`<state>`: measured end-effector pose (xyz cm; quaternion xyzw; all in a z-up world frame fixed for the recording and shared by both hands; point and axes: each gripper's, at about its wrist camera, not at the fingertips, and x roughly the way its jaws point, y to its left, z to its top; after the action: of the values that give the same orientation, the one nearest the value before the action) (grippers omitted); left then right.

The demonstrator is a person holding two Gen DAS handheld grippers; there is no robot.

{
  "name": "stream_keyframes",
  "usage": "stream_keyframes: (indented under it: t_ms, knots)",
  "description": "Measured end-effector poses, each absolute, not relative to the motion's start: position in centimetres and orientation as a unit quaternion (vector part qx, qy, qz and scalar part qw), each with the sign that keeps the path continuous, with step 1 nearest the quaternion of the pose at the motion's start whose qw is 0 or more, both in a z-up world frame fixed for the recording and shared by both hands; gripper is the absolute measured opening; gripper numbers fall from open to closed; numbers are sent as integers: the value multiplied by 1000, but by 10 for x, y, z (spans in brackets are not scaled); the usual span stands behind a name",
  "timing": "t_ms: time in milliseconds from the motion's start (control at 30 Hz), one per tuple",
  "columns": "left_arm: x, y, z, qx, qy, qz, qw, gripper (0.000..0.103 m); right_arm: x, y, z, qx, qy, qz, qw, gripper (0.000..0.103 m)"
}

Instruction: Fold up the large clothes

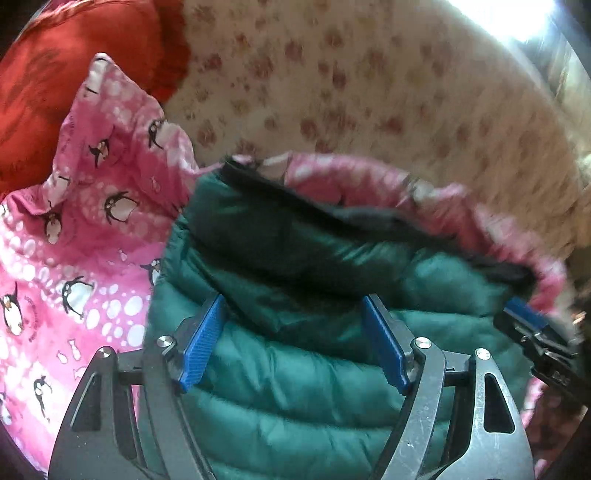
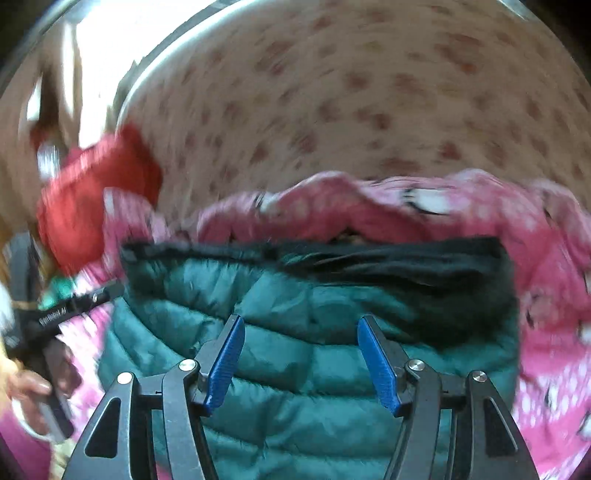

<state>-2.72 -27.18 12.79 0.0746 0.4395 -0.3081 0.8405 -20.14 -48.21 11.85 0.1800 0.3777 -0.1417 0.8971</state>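
A dark green quilted puffer jacket [image 1: 295, 369] with a black hem band lies bunched on pink penguin-print bedding [image 1: 74, 236]. My left gripper [image 1: 295, 343] is open, its blue pads spread wide just above the jacket, holding nothing. The jacket also fills the right wrist view [image 2: 295, 369]. My right gripper [image 2: 301, 363] is open over the jacket, empty. The right gripper's tip shows at the right edge of the left wrist view [image 1: 532, 325]. The left gripper's body shows at the left of the right wrist view [image 2: 55, 317].
A red pillow [image 1: 62, 74] lies at the upper left, also in the right wrist view [image 2: 92, 192]. A cream floral sheet [image 1: 369, 92] covers the bed beyond the jacket. Bright window glare [image 1: 524, 18] sits at the top right. The person's hand [image 2: 26, 391] is at the left edge.
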Motion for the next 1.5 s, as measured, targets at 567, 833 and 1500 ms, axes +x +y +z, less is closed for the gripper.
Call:
stream_keyframes:
  t_ms: [567,833,1500]
  knots:
    - [-7,-301,81,137,432,-263,852,86,-151,-520,55,202,433,-176,861,62]
    - [2,-300,76,132,437,-264,850,88,-206,-551,104,145,391,-251,873,62]
    - [8,-299,73,124,445,-268,846,92,-249,-547,117,224,361,-245,871,66]
